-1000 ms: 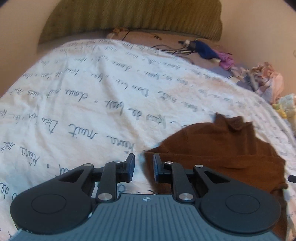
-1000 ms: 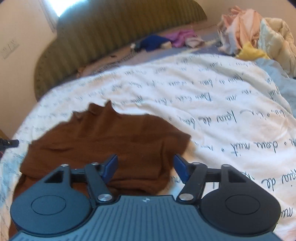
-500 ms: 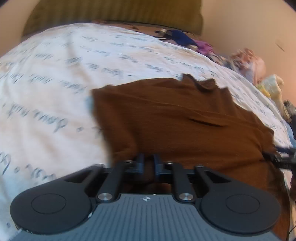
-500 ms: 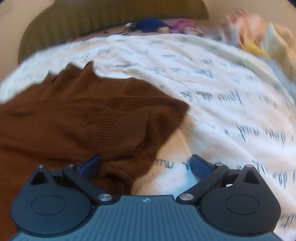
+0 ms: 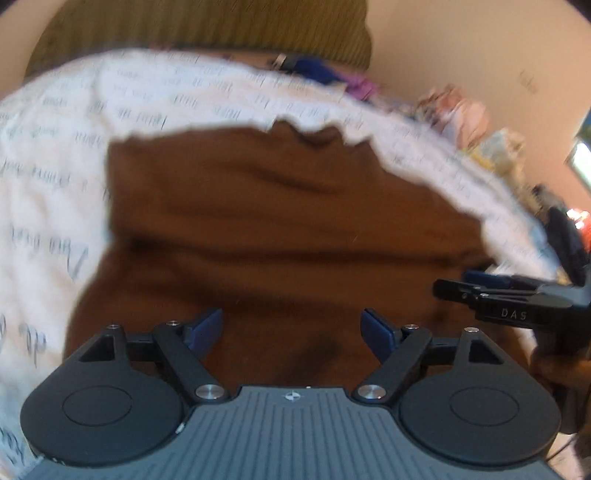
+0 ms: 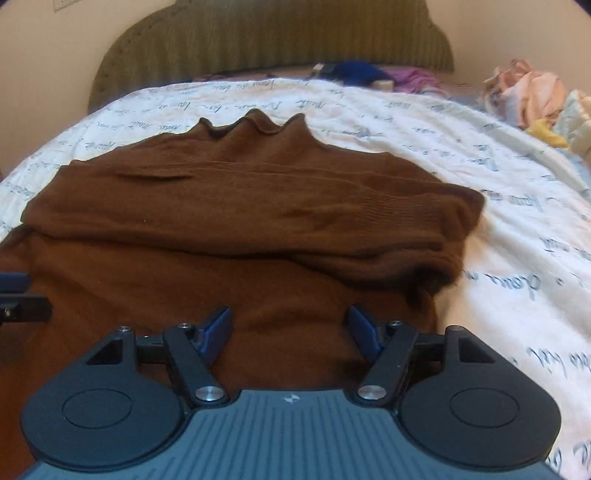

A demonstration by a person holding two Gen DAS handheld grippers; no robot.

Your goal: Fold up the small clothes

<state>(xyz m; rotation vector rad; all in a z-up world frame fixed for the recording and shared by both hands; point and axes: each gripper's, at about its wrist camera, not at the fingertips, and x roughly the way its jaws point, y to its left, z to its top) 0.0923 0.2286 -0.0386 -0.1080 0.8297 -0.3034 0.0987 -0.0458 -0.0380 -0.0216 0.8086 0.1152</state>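
Bedroom: bed, padded headboard.

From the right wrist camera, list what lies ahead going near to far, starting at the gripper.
right gripper → brown sweater → white quilt with script print → blue garment → green headboard

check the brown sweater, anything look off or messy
The brown sweater lies mostly flat on the printed bedspread, but its right edge is bunched into a thick lumpy roll and the collar is rippled.
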